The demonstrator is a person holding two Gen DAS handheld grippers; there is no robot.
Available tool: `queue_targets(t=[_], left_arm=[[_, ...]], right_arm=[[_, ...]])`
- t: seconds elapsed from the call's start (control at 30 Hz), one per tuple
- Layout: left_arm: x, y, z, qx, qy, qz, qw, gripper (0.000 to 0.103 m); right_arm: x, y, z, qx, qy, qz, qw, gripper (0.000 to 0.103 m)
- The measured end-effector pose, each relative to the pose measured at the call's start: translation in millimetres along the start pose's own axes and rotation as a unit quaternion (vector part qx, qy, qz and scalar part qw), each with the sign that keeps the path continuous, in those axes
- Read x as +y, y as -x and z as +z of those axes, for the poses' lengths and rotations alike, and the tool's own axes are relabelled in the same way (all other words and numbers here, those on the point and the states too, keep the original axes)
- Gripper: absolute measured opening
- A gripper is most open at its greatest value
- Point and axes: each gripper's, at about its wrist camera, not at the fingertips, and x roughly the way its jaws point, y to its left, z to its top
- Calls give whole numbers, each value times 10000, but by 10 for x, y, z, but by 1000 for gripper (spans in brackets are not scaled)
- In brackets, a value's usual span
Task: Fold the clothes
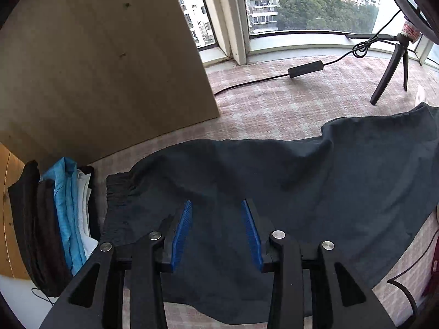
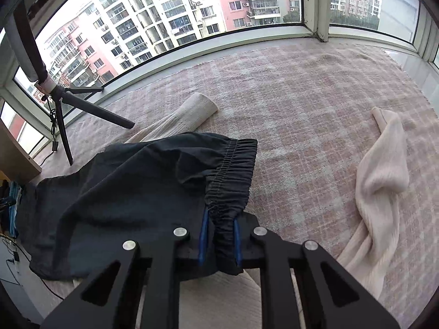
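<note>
Pink rug [image 2: 301,104] w/ dark shorts [image 2: 131,192], cream sweater [image 2: 381,181].

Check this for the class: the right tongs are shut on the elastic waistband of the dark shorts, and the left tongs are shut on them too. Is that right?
One part is wrong. The left tongs are open, hovering above the dark shorts without gripping, as the left wrist view shows. The right tongs are indeed shut on the elastic waistband.

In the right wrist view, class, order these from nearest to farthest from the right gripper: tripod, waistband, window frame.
1. Waistband, clamped in the right gripper.
2. Tripod, far left on the rug.
3. Window frame, at the back.
</note>
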Motion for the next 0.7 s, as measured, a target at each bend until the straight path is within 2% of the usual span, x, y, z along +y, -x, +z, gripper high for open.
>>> queue_targets(t=[0.1, 0.17, 0.27, 0.33, 0.37, 0.47, 0.53, 0.6, 0.63, 0.7], left_arm=[[129, -123, -102, 63, -19, 108, 9999, 37], [198, -247, -28, 73, -61, 193, 9998, 39], [412, -363, 75, 59, -96, 627, 9980, 41], [687, -394, 117, 64, 148, 721, 9973, 41], [839, -396, 134, 52, 333, 698, 9970, 40], [1176, -434, 186, -10, 839, 437, 9955, 40], [1145, -509, 217, -46, 743, 80, 9972, 40], [981, -647, 229, -3, 447, -131, 9989, 40], [888, -764, 221, 129, 303, -67, 9994, 43], [889, -1024, 172, 463, 273, 348, 9980, 43]], right_arm=[[28, -144, -36, 322, 47, -52, 9995, 15], [31, -232, -82, 517, 60, -125, 9986, 23], [19, -292, -133, 744, -49, -335, 9967, 28], [14, -199, -157, 669, -37, -510, 9965, 29], [12, -112, -157, 555, -33, -677, 9962, 33], [1, 150, -158, 221, -31, -1154, 9931, 44], [-18, 217, -140, 188, -68, -1246, 9920, 51], [-39, 184, -129, 292, -134, -1291, 9911, 52], [-48, 135, -129, 377, -155, -1298, 9907, 52], [-37, 17, -136, 511, -157, -1364, 9892, 52]])
